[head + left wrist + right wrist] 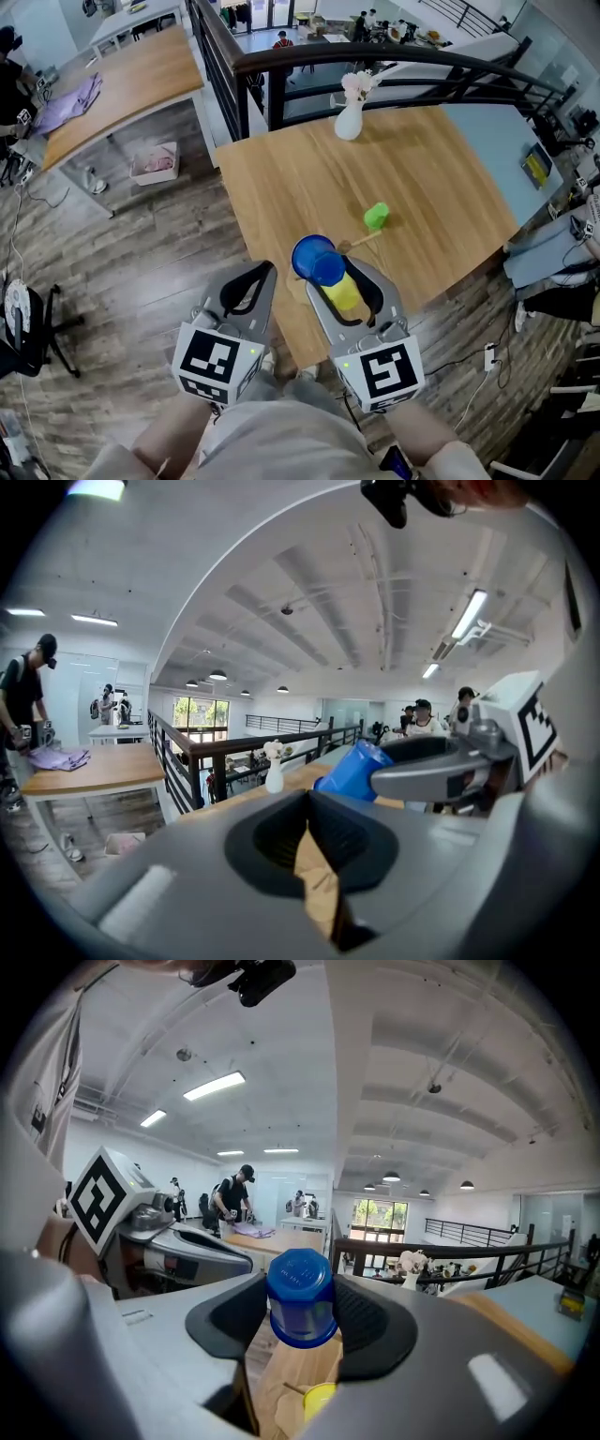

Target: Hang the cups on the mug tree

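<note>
1. Left gripper (307,801): jaws pressed together, nothing held, short of the mug tree (360,240).
2. Right gripper (335,272): blue cup (301,1297) pinched, carried just before the mug tree.
3. Next, as judged: the cup is to be set on a free peg, clear of the green cup (376,217).

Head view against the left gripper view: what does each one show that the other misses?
Only the head view: the green cup and the yellow cup. Only the left gripper view: the ceiling lights. Both: the blue cup held in the right gripper's jaws, the white vase and the wooden table.
</note>
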